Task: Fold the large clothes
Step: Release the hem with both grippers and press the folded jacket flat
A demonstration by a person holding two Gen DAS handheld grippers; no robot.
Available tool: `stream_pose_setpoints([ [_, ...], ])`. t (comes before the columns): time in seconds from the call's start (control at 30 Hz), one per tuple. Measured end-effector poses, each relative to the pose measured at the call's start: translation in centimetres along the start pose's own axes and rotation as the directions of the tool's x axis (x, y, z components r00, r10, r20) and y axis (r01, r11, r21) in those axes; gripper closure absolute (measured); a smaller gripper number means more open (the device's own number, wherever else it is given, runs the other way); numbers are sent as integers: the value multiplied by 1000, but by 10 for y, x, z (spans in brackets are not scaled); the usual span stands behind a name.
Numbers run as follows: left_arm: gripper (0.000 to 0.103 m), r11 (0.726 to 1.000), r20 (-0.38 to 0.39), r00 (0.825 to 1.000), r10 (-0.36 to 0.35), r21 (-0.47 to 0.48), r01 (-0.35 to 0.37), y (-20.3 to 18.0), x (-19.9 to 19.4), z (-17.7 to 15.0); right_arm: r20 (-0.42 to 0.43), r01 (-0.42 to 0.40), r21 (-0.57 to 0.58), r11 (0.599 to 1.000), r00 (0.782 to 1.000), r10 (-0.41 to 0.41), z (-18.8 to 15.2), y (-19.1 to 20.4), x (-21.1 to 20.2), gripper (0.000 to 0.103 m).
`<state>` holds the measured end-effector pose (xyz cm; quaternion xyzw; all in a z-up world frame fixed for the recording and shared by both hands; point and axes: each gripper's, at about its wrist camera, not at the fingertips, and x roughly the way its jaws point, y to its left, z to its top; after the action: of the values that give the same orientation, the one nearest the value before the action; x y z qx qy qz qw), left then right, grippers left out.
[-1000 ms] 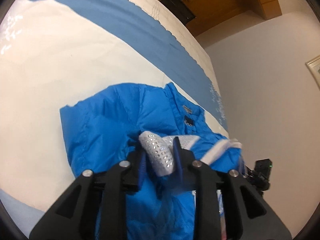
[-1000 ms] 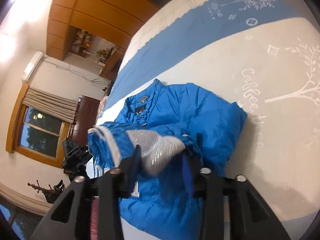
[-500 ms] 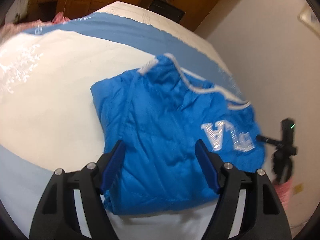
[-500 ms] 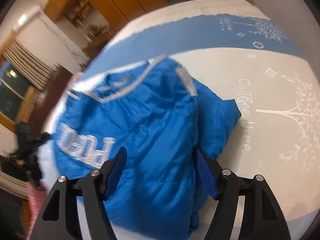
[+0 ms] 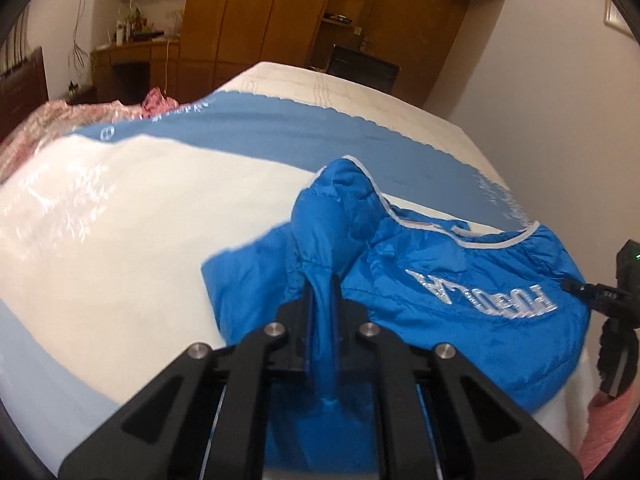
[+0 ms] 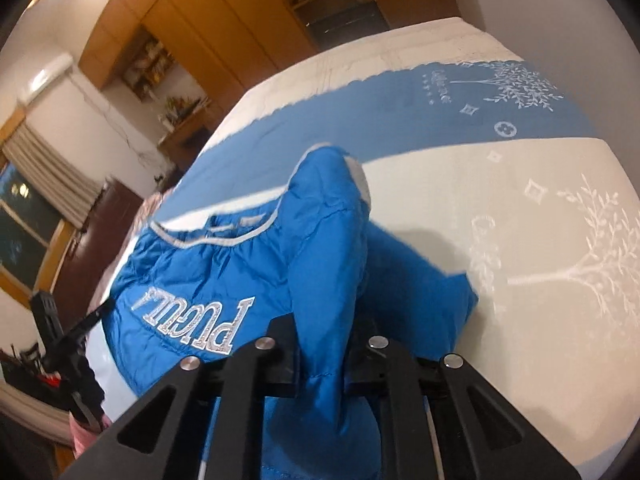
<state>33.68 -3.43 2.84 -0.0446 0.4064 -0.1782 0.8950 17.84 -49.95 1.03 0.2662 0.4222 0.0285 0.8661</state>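
A bright blue padded jacket (image 5: 460, 280) with silver lettering and white trim lies folded on the bed near its right edge; it also shows in the right wrist view (image 6: 224, 276). My left gripper (image 5: 322, 312) is shut on a ridge of the jacket's near edge and lifts it into a peak. My right gripper (image 6: 324, 344) is shut on a fold of the same jacket, which rises between its jaws. The fabric hides the fingertips of both grippers.
The bed (image 5: 132, 240) has a cream cover with a blue band (image 5: 260, 132) and white tree prints (image 6: 580, 248). Pink bedding (image 5: 48, 120) lies at the far left. A black camera stand (image 5: 616, 304) is beside the bed; wooden wardrobes (image 5: 256, 20) stand behind.
Half a second ago both grippers were open above the flat folded jacket. Now both have closed on its near edge and pulled the fabric up into ridges.
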Motion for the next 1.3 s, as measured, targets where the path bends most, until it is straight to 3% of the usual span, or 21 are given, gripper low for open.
stream_pose_setpoints([
  [0.07,97,999,-54,998,36,1,-36,2,26,-1,-24,21,28,999,999,-21,2,-11,18,90],
  [0.17,94,1000,-134,991,24,-16,-27,14,59,-13,-51,32,39,999,998,-30,-2,-25,40,86],
  [0.37,93,999,-134,990,43,2,-43,12,68,-25,-54,49,41,998,997,-47,-5,-30,47,84],
  [0.53,90,999,-155,987,49,-14,-52,12,57,-16,-37,120,8,993,992,-119,-12,-17,27,69],
  [0.57,87,998,-150,987,49,-20,-53,14,46,-15,-16,140,12,990,990,-140,-13,-16,15,66],
  [0.67,57,995,-61,994,86,-51,-89,12,13,-5,63,193,-39,980,980,-190,-18,-1,-17,63],
  [0.7,57,994,-31,995,98,-50,-99,9,4,-5,75,192,-64,979,979,-187,-21,8,-25,63],
  [0.8,57,997,6,997,71,4,-71,-18,-15,-5,45,115,-147,982,993,-110,-34,40,-26,63],
  [0.93,57,994,-57,998,10,110,-4,-75,-3,-18,-31,45,-198,979,998,-52,-52,70,-6,64],
  [1.1,57,978,-110,993,31,208,-8,-119,31,-43,-63,96,-241,966,991,-115,-67,83,25,64],
  [1.3,55,968,-140,989,54,252,-17,-113,65,-64,-81,110,-220,969,988,-131,-78,69,47,69],
])
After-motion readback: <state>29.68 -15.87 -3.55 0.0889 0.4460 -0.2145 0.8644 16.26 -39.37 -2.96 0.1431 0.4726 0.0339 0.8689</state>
